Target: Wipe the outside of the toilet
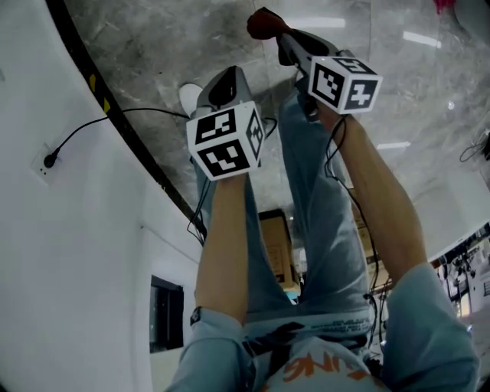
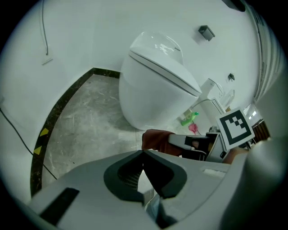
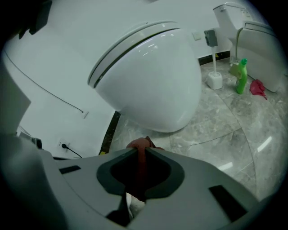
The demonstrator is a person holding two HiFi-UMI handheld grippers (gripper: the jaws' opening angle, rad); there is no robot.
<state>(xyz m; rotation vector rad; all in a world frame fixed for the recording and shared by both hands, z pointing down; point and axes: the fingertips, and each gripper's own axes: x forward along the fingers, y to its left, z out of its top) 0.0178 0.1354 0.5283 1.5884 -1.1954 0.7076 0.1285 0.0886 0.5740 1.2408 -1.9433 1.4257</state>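
The toilet (image 3: 148, 76) stands lid down on the grey marble floor (image 3: 225, 121), close to a white wall (image 2: 67, 36) - just in front of both grippers, neither touching it. The right gripper (image 3: 140, 150) is clamped on a red cloth (image 3: 138, 144); a fold of the cloth bulges out past the closed tips and hangs in the air, short of the bowl. From the head view the same cloth (image 1: 264, 23) shows at the end of the right gripper (image 1: 282, 37), held out over the floor. The left gripper (image 2: 144, 153) has its jaws pressed together with nothing between them, and it hangs beside the right one, a little further back. Off to the right of the toilet are a green bottle (image 3: 242, 76) and a white brush (image 3: 215, 78) in its holder.
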